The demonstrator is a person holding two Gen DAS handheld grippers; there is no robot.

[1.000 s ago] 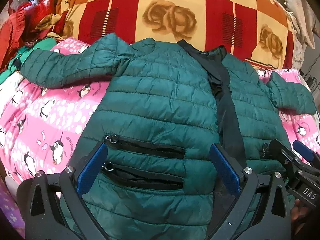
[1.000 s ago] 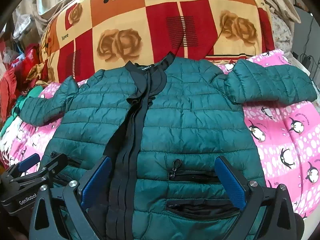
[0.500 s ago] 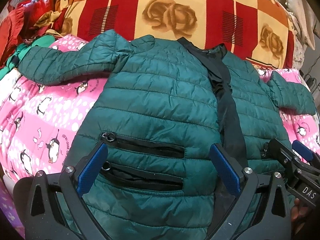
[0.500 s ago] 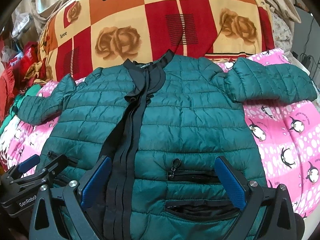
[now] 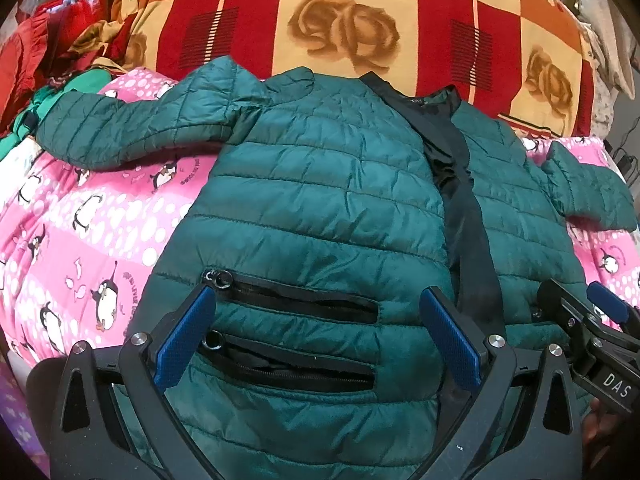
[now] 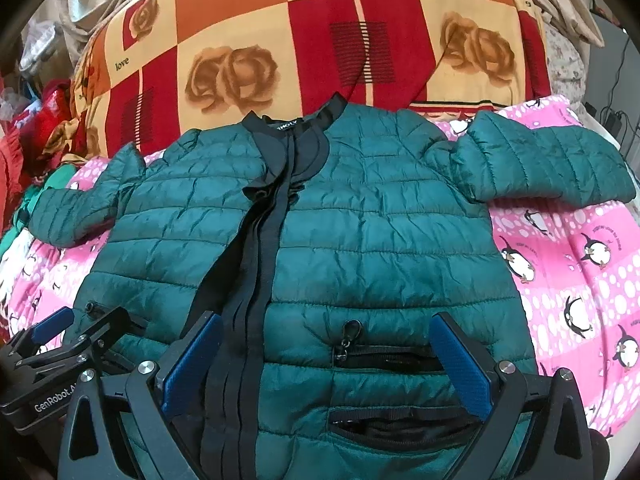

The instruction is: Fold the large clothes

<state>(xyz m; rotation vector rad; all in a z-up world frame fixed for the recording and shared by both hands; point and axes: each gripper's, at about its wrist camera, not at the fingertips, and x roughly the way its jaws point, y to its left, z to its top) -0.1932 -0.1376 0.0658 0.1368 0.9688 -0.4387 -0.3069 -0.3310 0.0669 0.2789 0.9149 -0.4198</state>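
While the green jacket (image 6: pixel 372 240) lies flat, front up, on the pink blanket (image 6: pixel 580 280), the left gripper (image 5: pixel 316 336) and right gripper (image 6: pixel 324 364) hang wide open, empty, above its hem; grip both bottom corners evenly before folding

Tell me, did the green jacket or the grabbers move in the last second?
Only a little. In the left wrist view the green jacket and its left sleeve slid slightly toward the right of the picture and down, so that camera shifted a bit. Nothing was grabbed or dropped. The left gripper and right gripper stayed open over the hem, and the jacket stayed flat on the pink penguin blanket.
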